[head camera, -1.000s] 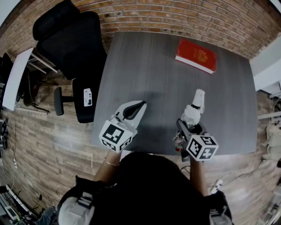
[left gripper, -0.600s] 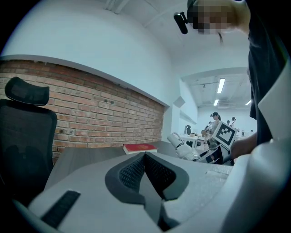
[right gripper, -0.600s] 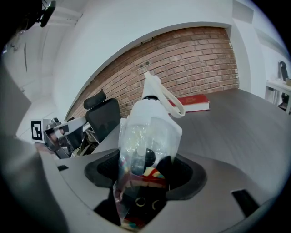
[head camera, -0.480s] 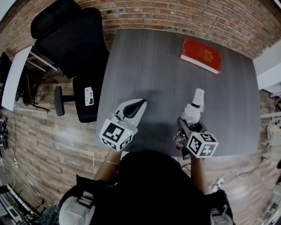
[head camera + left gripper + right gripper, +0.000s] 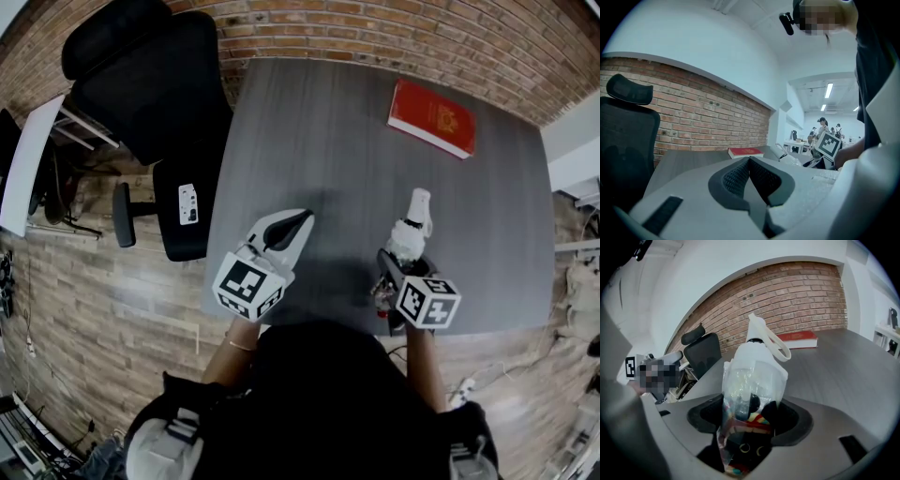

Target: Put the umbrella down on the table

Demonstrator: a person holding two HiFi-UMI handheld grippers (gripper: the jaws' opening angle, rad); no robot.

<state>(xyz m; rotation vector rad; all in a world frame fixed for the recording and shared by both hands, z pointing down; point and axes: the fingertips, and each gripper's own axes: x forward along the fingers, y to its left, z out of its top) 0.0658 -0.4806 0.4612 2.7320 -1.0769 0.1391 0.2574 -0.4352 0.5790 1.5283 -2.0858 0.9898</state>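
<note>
A folded umbrella (image 5: pixel 410 233) with a white handle and wrist loop, wrapped in clear plastic, sticks up and forward out of my right gripper (image 5: pixel 398 265). In the right gripper view the umbrella (image 5: pixel 752 376) stands between the dark pads, the jaws shut on its lower body, and the gripper (image 5: pixel 749 420) holds it above the grey table (image 5: pixel 843 366). My left gripper (image 5: pixel 286 232) hovers over the table's near left part, jaws shut with nothing between them. The left gripper (image 5: pixel 750 176) view shows its pads pressed together.
A red book (image 5: pixel 432 117) lies at the far right of the grey table (image 5: pixel 319 141), near the brick wall. A black office chair (image 5: pixel 150 80) stands left of the table. White desks (image 5: pixel 28 159) stand further left. People are in the distance in the left gripper view.
The right gripper with the umbrella has shifted slightly toward the near edge. The left gripper has hardly moved.
</note>
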